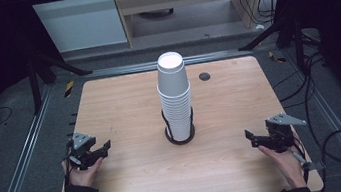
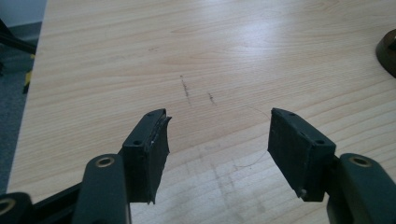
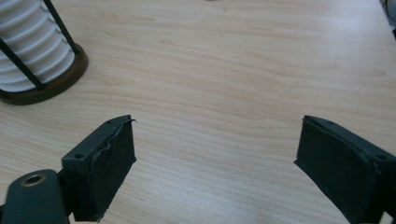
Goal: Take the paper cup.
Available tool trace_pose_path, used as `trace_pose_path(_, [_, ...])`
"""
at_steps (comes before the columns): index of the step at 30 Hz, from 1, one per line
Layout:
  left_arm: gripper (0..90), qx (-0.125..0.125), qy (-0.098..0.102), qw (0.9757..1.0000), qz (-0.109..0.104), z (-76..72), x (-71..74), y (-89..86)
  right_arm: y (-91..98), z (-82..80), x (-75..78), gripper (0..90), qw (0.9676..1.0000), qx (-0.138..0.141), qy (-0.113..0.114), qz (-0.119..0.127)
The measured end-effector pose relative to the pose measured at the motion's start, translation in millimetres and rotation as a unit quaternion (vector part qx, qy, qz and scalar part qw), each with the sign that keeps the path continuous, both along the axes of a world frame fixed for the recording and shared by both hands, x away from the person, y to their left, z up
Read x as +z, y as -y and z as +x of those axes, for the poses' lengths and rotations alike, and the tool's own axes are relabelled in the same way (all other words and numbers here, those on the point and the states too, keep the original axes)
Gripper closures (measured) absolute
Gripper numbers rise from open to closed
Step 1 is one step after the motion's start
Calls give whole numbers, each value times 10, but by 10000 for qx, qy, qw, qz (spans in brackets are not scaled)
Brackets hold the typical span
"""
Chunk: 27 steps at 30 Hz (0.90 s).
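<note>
A tall stack of white paper cups (image 1: pixel 175 95) stands upside down in a dark round holder (image 1: pixel 180 136) with thin black rods, at the middle of the wooden table (image 1: pixel 124 102). The right gripper view catches the stack's lower cups (image 3: pixel 32 42) and the holder's base (image 3: pixel 51 86) at its upper left. My left gripper (image 1: pixel 105 147) rests near the table's left front, held by a hand, open with nothing between its jaws (image 2: pixel 218 128). My right gripper (image 1: pixel 248 134) sits at the right front, also open and empty (image 3: pixel 215 140). Both point inward toward the stack, well apart from it.
A small dark round grommet (image 1: pixel 204 76) sits in the tabletop behind and right of the stack. Cables (image 1: pixel 336 138) trail on the grey floor to the right. Metal rails (image 1: pixel 21 162) run along both sides of the table. The holder's edge (image 2: pixel 387 51) shows at the left gripper view's right border.
</note>
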<state>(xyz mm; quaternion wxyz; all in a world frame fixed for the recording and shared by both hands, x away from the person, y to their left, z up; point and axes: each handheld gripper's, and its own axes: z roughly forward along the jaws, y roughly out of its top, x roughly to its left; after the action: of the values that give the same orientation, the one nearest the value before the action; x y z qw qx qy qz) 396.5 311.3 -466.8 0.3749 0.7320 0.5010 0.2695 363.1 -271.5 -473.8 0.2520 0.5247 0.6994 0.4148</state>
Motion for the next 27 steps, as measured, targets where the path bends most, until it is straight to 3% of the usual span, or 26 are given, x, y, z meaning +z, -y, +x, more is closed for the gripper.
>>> trace_pose_path(5, [314,-3,-146,9998,-156,-9,20,12,-38,-18,52,129,9998,135,128,-4])
trace_pose_path(12, [250,-230,-100,9991,-341,-24,68,48,-127,-25,250,136,9986,361,366,106])
trace_pose_path(17, [215,-389,-161,9987,-291,-15,55,93,-178,-11,486,134,9966,501,619,200])
trace_pose_path(18, [208,-413,-192,9984,-323,-14,56,93,-206,-11,606,133,9951,571,777,237])
trace_pose_path(19, [203,-413,-192,9984,-323,-14,56,93,-206,-11,606,133,9951,571,777,237])
trace_pose_path(20, [203,-427,-194,9983,-357,-16,58,92,-246,-6,749,130,9930,642,948,289])
trace_pose_path(27, [206,-488,-259,9976,-405,-9,57,108,-362,17,1121,123,9867,809,1346,414])
